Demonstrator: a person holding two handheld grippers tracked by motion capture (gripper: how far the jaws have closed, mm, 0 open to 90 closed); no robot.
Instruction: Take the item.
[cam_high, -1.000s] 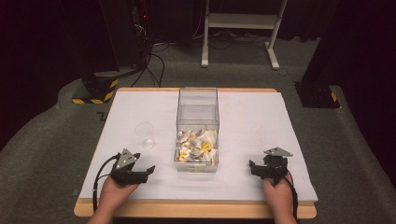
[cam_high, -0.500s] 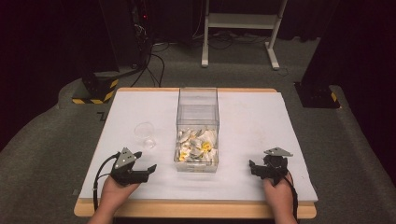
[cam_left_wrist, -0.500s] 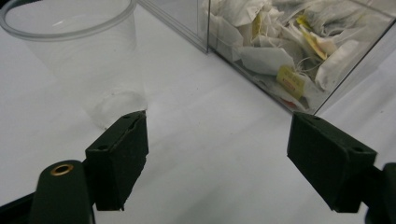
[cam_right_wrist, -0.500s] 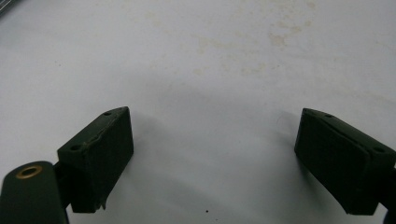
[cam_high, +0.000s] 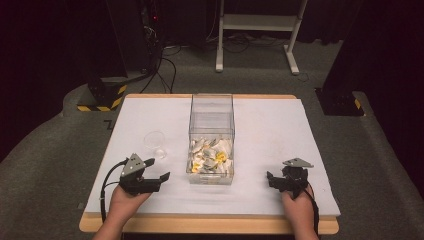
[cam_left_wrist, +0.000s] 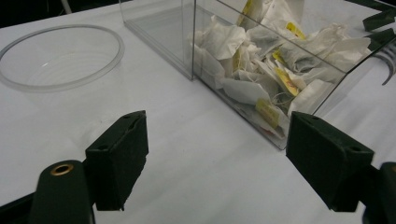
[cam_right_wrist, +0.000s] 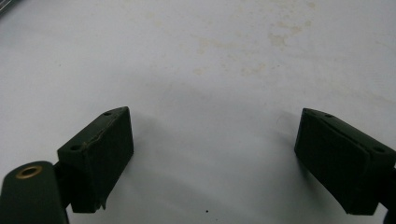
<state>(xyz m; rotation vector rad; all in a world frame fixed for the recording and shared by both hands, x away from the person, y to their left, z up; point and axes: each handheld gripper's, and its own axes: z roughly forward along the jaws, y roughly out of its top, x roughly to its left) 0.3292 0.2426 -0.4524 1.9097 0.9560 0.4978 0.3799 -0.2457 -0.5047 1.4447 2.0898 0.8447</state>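
We are resting our left gripper (cam_high: 150, 180) and right gripper (cam_high: 285, 181) near the table's (cam_high: 270, 125) front corners, both jaws spread wide and holding nothing, while the clear box (cam_high: 211, 120) of tea bags (cam_high: 210, 156) is sitting mid-table between them, beside the plastic cup (cam_high: 156, 144).

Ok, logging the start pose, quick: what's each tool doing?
Left tool: open, holding nothing.
Right tool: open, holding nothing.
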